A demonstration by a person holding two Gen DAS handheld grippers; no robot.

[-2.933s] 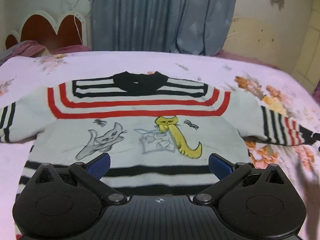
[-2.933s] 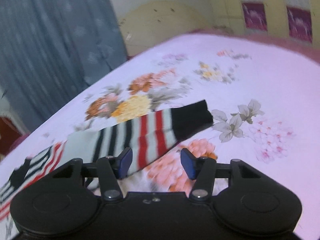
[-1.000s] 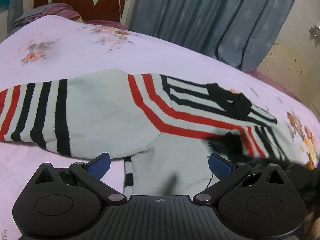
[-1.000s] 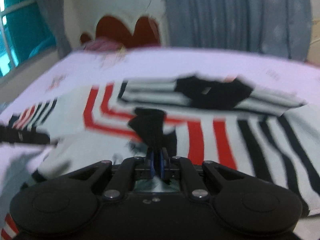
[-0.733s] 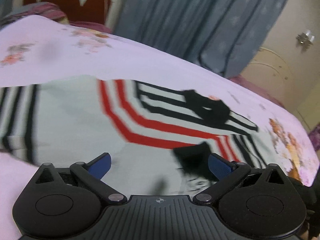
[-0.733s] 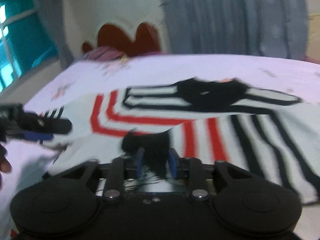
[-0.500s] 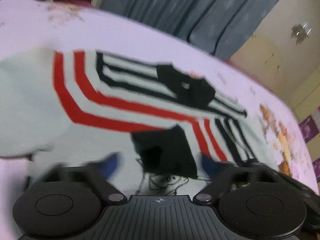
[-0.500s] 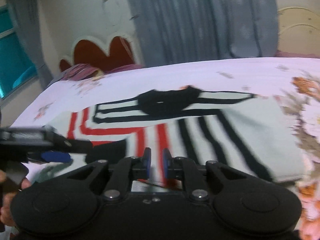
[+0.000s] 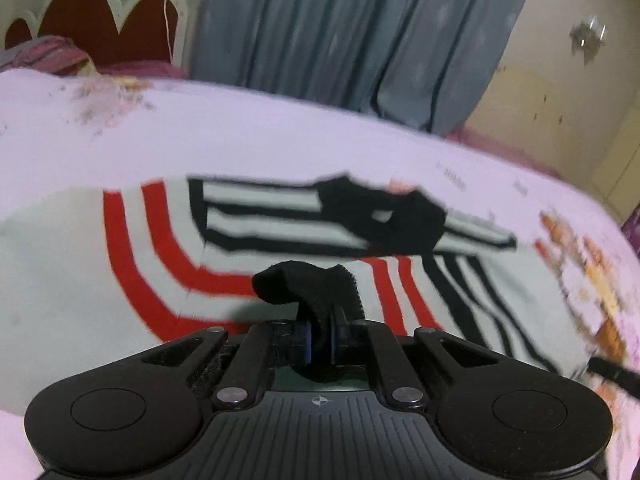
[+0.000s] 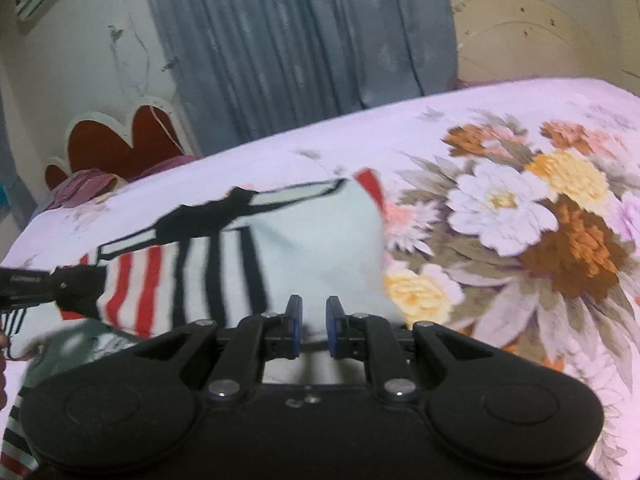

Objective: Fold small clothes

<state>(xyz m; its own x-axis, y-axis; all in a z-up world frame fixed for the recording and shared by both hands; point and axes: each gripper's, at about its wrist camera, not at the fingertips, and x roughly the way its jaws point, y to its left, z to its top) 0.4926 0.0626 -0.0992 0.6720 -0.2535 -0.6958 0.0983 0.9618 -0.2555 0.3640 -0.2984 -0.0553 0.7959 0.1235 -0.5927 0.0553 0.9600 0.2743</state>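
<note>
A small white sweater (image 9: 72, 264) with red and black stripes and a black collar (image 9: 384, 216) lies on the bed. Its right sleeve (image 10: 224, 268) is folded across the chest. My left gripper (image 9: 320, 340) is shut on the sleeve's black cuff (image 9: 308, 284), just above the sweater's chest. My right gripper (image 10: 311, 326) is a little open and empty, over the folded sleeve's white part near the sweater's right edge. The left gripper also shows at the left edge of the right wrist view (image 10: 60, 284).
The bed has a pink sheet (image 10: 520, 216) with large flower prints to the right of the sweater. A red and white headboard (image 9: 92, 24) with pillows stands at the far left. Grey-blue curtains (image 9: 360, 36) hang behind the bed.
My right gripper has let go of the black cuff and swung right. My left gripper has closed on that cuff, with the sleeve now folded over the chest.
</note>
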